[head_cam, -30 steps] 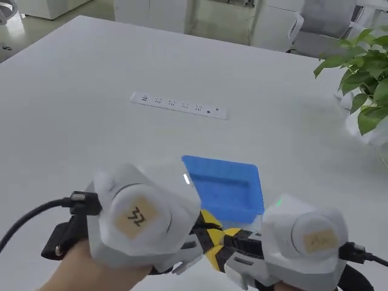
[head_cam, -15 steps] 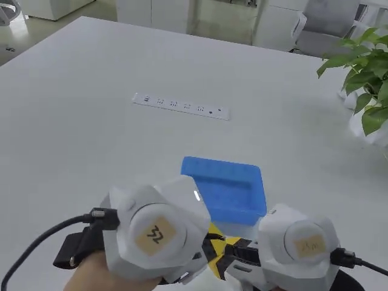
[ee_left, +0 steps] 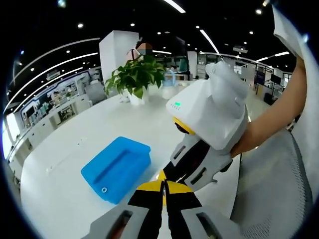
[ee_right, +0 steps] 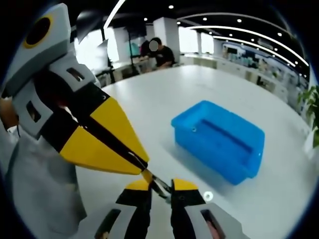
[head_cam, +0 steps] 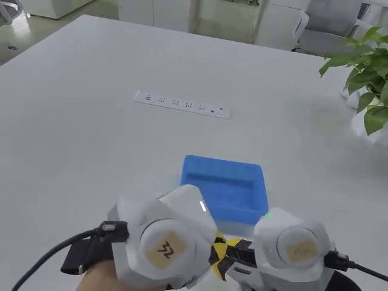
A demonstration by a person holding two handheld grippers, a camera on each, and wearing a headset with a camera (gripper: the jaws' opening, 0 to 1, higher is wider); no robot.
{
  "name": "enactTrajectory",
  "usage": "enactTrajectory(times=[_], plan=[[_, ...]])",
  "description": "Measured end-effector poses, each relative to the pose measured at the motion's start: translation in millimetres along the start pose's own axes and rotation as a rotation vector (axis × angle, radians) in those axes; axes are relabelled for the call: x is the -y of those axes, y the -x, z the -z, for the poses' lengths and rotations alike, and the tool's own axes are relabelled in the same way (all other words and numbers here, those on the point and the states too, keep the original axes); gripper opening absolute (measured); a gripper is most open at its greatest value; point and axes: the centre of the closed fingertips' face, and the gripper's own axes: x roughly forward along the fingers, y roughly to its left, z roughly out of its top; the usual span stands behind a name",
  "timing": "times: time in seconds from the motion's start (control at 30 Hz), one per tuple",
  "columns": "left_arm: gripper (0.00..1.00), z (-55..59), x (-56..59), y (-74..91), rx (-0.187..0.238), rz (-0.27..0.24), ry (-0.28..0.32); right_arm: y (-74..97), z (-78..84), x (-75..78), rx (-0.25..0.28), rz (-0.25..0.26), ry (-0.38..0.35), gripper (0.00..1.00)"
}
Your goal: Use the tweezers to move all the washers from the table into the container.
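The white table (head_cam: 91, 121) spreads far beyond the blue container (head_cam: 227, 185) on all sides. A leafy potted plant (head_cam: 367, 79) stands well off to the container's right, at the table's edge. The container itself is a shallow open tray.

On its near side the two grippers are close together. The left gripper (ee_left: 163, 185) has its yellow-tipped jaws pressed together on the tweezers (ee_right: 119, 147), which show as a thin dark strip between them. The strip's far end reaches in between the jaws of the right gripper (ee_right: 160, 185). Those jaws stand slightly apart, and I cannot tell whether they grip it.

A white power strip (head_cam: 182, 105) lies flat well beyond the container. One small pale washer (ee_right: 208, 196) lies on the table just beside the container's near wall.
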Motion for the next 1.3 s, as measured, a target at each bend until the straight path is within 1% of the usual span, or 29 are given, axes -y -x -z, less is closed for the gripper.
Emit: enactTrajectory(times=[0.13,0.27,0.37,0.4,0.43,0.47,0.5,0.6,0.63,0.7,0.77,0.8,0.87,0.9,0.97,1.0,1.03,1.13,1.23,1.27,1.3], plan=[[0.0,0.3,0.0,0.7,-0.004,-0.002,-0.01,0.2,-0.2,-0.2,-0.001,-0.003,-0.002,0.12],[0.0,-2.6,0.4,1.7,-0.007,-0.015,-0.045,0.2,-4.0,0.6,0.006,-0.001,0.005,0.12],[0.0,0.3,-0.9,-1.1,-0.02,-0.011,-0.046,-3.4,-2.0,1.0,-0.002,-0.005,0.005,0.12],[0.0,-1.1,-1.0,-1.4,-0.004,-0.001,-0.027,-4.4,-0.7,1.6,-0.003,-0.002,0.003,0.12],[0.0,-0.4,-1.6,-2.1,-0.009,0.001,-0.019,-4.0,-0.9,1.4,0.0,-0.001,0.002,0.12],[0.0,1.3,-0.8,0.3,-0.01,0.002,-0.024,-4.7,2.0,0.1,-0.011,-0.005,-0.016,0.12],[0.0,1.1,0.0,1.5,-0.007,0.003,-0.023,-4.3,0.7,1.2,-0.001,-0.004,-0.009,0.12],[0.0,1.0,2.3,1.2,-0.008,0.005,-0.031,-3.1,1.8,0.9,-0.004,-0.008,-0.021,0.12],[0.0,1.2,3.0,2.0,-0.008,0.006,-0.035,-2.8,2.3,0.7,-0.006,-0.01,-0.016,0.12],[0.0,1.8,3.3,2.7,-0.01,0.009,-0.034,-2.0,3.3,0.1,-0.016,-0.02,0.019,0.12],[0.0,2.4,2.7,3.4,-0.011,0.01,-0.036,-0.6,5.7,0.7,-0.035,-0.028,0.063,0.12],[0.0,2.8,2.2,3.7,-0.011,0.011,-0.034,-0.2,7.8,0.7,-0.046,-0.034,0.073,0.12],[0.0,3.7,1.4,4.9,-0.011,0.017,-0.025,-1.2,11.9,0.5,-0.055,-0.057,0.064,0.12],[0.0,4.0,1.4,5.2,-0.011,0.019,-0.026,-1.7,12.8,0.4,-0.054,-0.069,0.043,0.13],[0.0,4.4,2.1,5.2,-0.016,0.026,-0.03,-1.7,12.1,3.1,-0.048,-0.061,0.046,0.12],[0.0,4.5,2.5,5.2,-0.017,0.026,-0.033,-1.9,10.6,5.3,-0.044,-0.05,0.061,0.14],[0.0,4.9,3.1,5.9,-0.019,0.028,-0.038,-2.0,10.1,5.1,-0.045,-0.049,0.075,0.15],[0.0,5.3,4.9,5.2,-0.026,0.044,-0.05,-4.4,11.1,0.6,-0.061,-0.073,0.138,0.14],[0.0,5.1,8.3,4.6,-0.028,0.07,-0.058,-6.7,13.1,-1.7,-0.069,-0.086,0.141,0.11],[0.0,5.2,7.2,4.3,-0.032,0.064,-0.072,-6.3,13.0,-1.2,-0.065,-0.088,0.149,0.1],[0.0,5.2,6.9,4.4,-0.033,0.061,-0.079,-6.7,13.0,-0.5,-0.058,-0.092,0.136,0.1]])
